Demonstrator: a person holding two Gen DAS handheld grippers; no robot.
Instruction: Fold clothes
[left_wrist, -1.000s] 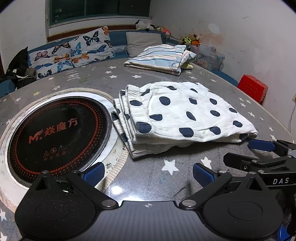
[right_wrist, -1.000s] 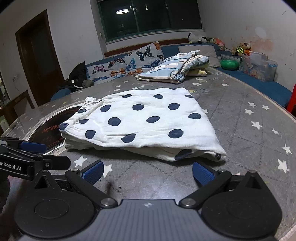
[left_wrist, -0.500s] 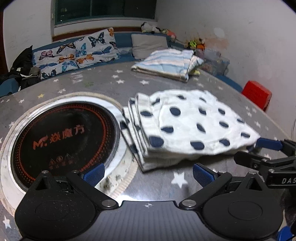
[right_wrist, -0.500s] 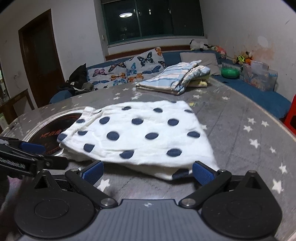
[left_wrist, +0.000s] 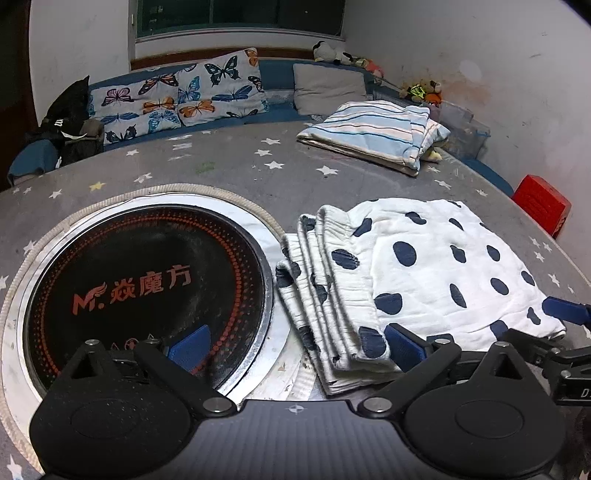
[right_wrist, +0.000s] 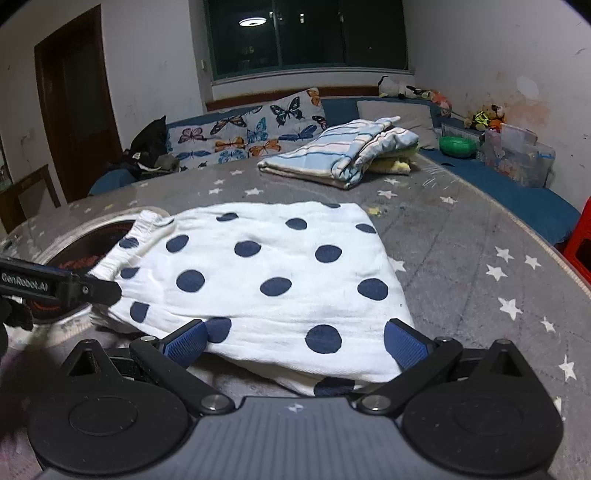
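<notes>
A folded white garment with navy dots (left_wrist: 417, 273) lies on the grey star-print table; it also shows in the right wrist view (right_wrist: 266, 273). My left gripper (left_wrist: 295, 345) is open at the garment's near left corner, its right pad against the folded waistband edge. My right gripper (right_wrist: 295, 341) is open, its two pads at the garment's near edge, the cloth lying between them. Each gripper appears in the other's view, the right one at the far right (left_wrist: 554, 332), the left one at the far left (right_wrist: 59, 288).
A round black induction cooktop (left_wrist: 140, 288) is set in the table left of the garment. A folded striped garment (left_wrist: 373, 133) lies at the table's far side. A sofa with butterfly pillows (left_wrist: 177, 99) runs behind. A red stool (left_wrist: 541, 208) stands right.
Both grippers have moved forward to the dotted garment's near edge. The garment now fills more of both views, with the pads at its edge.
</notes>
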